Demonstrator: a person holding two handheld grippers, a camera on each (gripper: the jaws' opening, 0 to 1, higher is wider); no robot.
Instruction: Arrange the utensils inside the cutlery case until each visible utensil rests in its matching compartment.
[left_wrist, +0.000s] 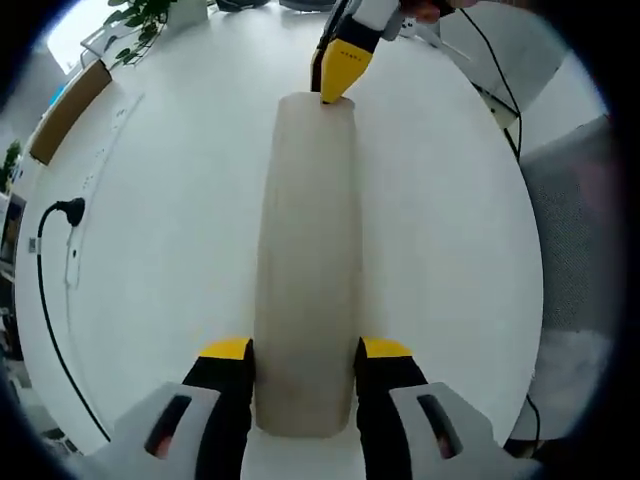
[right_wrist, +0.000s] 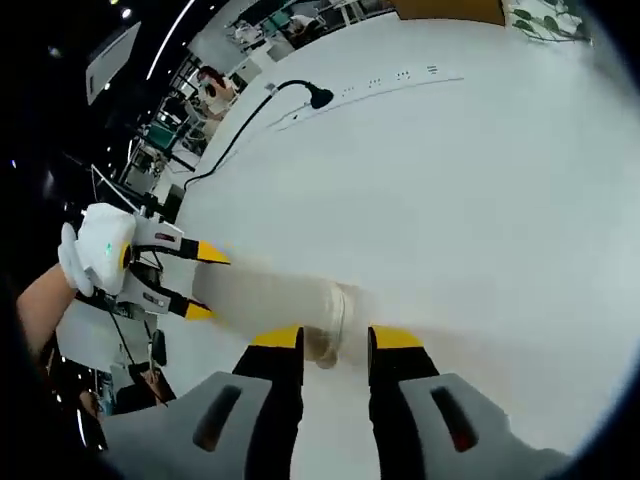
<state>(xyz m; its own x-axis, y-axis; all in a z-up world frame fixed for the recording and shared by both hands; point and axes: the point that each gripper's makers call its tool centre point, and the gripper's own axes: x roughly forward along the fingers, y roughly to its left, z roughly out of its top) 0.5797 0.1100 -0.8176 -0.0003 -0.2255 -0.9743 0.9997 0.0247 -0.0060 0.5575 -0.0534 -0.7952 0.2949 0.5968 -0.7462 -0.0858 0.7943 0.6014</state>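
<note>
Both the left gripper (left_wrist: 305, 350) and right gripper (right_wrist: 335, 340) clamp opposite ends of the closed cutlery case (left_wrist: 305, 260) mid-table (left_wrist: 450, 230); arranging seems not yet begun.

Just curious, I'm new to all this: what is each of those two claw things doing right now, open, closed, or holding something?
Left gripper: shut on one end of the cutlery case.
Right gripper: shut on the case's other end.

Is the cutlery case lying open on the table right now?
No. The case is shut, a long pale closed shape on the white table, held at both ends between gripper jaws.
</note>
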